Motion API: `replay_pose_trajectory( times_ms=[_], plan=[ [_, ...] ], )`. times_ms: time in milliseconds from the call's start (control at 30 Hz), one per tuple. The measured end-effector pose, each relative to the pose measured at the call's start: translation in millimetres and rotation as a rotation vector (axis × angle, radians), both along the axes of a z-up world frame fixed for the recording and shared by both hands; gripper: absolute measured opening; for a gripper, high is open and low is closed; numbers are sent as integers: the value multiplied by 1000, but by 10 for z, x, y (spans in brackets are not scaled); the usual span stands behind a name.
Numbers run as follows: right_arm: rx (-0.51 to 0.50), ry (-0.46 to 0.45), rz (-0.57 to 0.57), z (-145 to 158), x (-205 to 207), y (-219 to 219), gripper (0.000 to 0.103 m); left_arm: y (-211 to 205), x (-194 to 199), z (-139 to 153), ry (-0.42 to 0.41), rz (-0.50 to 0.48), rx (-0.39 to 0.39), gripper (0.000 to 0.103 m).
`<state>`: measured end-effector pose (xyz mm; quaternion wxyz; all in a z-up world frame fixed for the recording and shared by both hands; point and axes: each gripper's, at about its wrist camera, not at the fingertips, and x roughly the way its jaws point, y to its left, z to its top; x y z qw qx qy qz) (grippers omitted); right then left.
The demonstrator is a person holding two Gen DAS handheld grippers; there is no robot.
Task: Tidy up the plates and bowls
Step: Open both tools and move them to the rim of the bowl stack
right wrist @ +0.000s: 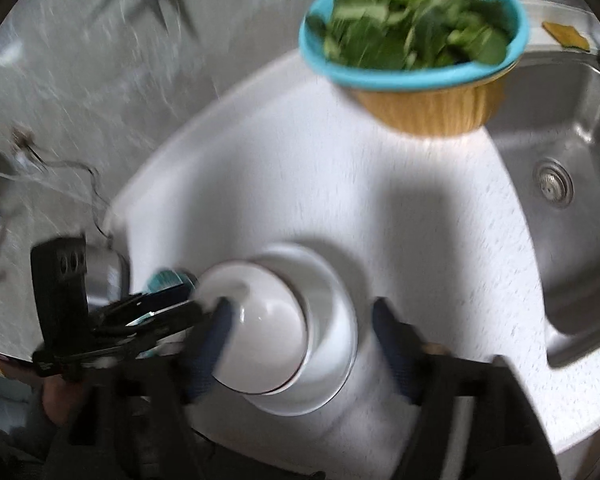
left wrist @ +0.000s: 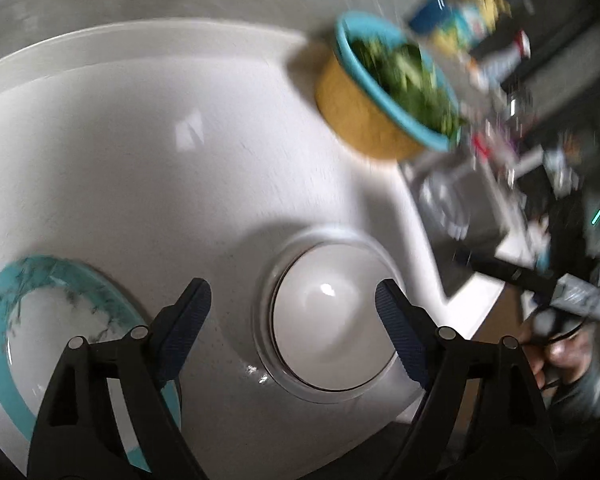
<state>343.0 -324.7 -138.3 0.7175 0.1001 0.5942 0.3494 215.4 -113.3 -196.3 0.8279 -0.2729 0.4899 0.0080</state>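
A white bowl point(left wrist: 328, 316) lies upside down inside a clear glass bowl point(left wrist: 269, 372) on the white counter point(left wrist: 140, 168). My left gripper point(left wrist: 292, 304) is open above the counter, its right finger over the bowls' edge. A plate with a teal rim point(left wrist: 4, 360) lies at lower left under its left finger. In the right wrist view the same white bowl point(right wrist: 260, 320) sits between the open fingers of my right gripper point(right wrist: 300, 324), the left finger at its side. The left gripper's body point(right wrist: 112, 320) shows at left.
A yellow bowl with a teal strainer of green leaves point(left wrist: 384, 88) point(right wrist: 416, 40) stands at the counter's far side. A steel sink point(right wrist: 560, 208) lies to the right. Cluttered items point(left wrist: 540, 160) lie beyond the counter's right edge.
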Motion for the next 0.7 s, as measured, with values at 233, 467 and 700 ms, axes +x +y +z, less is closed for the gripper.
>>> replay_pose_trajectory(
  times_ms=[233,467,700],
  plan=[
    [-13,2,37,-196,71,-212,82,-124,-272,-97,24,49,62,84],
    [-98,-37,191,-304,-3,-49,81,-174,-604,-490,63,170,-19,84],
    [-152,-19,272,-414,105,73,81,-133,-724,-572,70,271,46,82]
  ],
)
